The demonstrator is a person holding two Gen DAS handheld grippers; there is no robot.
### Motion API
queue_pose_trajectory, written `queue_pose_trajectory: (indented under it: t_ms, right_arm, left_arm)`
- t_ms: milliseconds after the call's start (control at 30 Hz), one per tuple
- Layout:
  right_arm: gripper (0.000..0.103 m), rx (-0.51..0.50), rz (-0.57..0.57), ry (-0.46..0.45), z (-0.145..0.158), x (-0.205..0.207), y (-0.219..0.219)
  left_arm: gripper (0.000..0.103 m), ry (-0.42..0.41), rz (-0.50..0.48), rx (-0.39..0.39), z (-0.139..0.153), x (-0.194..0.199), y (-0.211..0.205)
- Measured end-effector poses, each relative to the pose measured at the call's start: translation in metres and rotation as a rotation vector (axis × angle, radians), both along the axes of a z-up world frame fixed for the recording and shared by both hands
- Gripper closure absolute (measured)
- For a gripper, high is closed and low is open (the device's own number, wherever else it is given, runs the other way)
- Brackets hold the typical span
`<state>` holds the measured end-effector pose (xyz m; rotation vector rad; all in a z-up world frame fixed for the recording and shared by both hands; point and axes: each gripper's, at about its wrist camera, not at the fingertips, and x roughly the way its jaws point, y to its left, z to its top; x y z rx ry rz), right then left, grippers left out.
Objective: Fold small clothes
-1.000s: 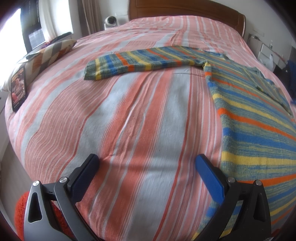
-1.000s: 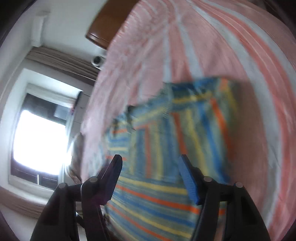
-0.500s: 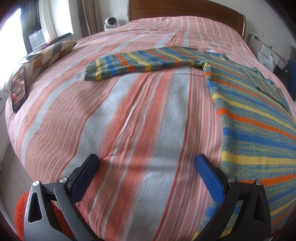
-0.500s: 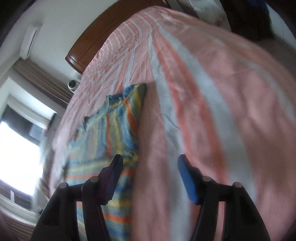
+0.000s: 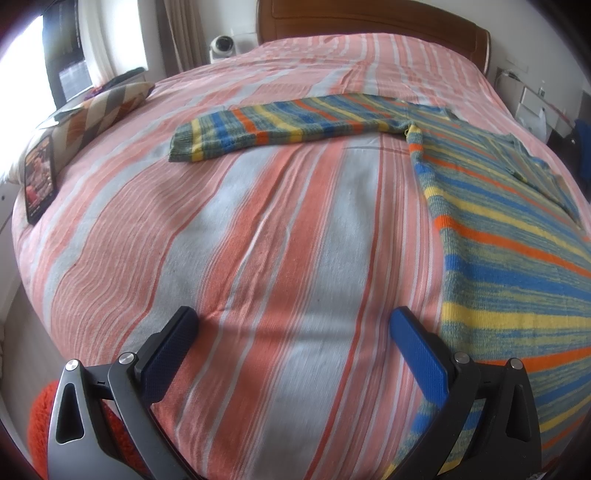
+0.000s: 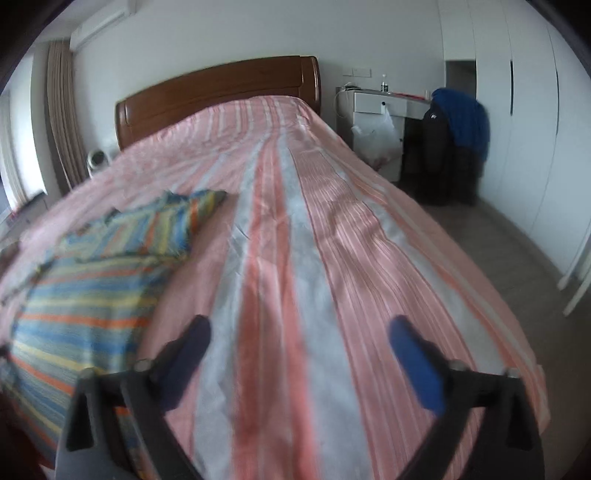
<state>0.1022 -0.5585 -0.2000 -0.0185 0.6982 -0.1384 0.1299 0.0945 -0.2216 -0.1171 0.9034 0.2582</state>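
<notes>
Your left gripper (image 5: 293, 328) hangs over the striped bedspread (image 5: 280, 236) with its jaws spread wide and nothing between the blue pads (image 5: 417, 354). The striped sweater (image 5: 509, 266) lies flat on that bedspread, on the headboard (image 5: 373, 18) side of the gripper and off to its right; its near hem edge runs just beside the right-hand finger, partly behind it, and I cannot tell whether they touch. One sleeve (image 5: 288, 125) stretches away from the sweater's body toward the patterned pillow (image 5: 99, 110), well apart from the gripper. A phone (image 5: 38, 177) rests at the bedspread's edge below that pillow.

Your right gripper (image 6: 299, 332) is blurred, jaws opening and standing wide, with only bare bedspread (image 6: 295, 240) between them. From this side the sweater (image 6: 92, 288) lies on the curtain (image 6: 61, 110) side of the gripper; its edge comes just beside the dark finger (image 6: 184, 354), not between the fingers. A folded-over part of it (image 6: 173, 218) sits farther toward the headboard (image 6: 218, 92). A chair draped with dark and blue clothing (image 6: 454, 140) stands off the bed, beside a white desk (image 6: 380, 107).
</notes>
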Motion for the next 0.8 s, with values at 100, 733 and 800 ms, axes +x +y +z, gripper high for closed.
queue_pose_trajectory:
  t_ms: [100,733,800]
  right_arm:
    - [0.005,-0.051,0.033,0.044,-0.015,0.005,0.012]
    - [0.0,-0.045,0.034,0.103,-0.056,0.008,0.018]
    - [0.0,-0.047,0.032,0.1,-0.057,0.008,0.018]
  left_arm:
    - [0.0,0.0,0.001,0.001,0.0,0.0,0.001]
    - [0.0,-0.002,0.0,0.002,-0.001,0.0,0.0]
    - [0.0,-0.002,0.0,0.003,-0.001,0.0,0.0]
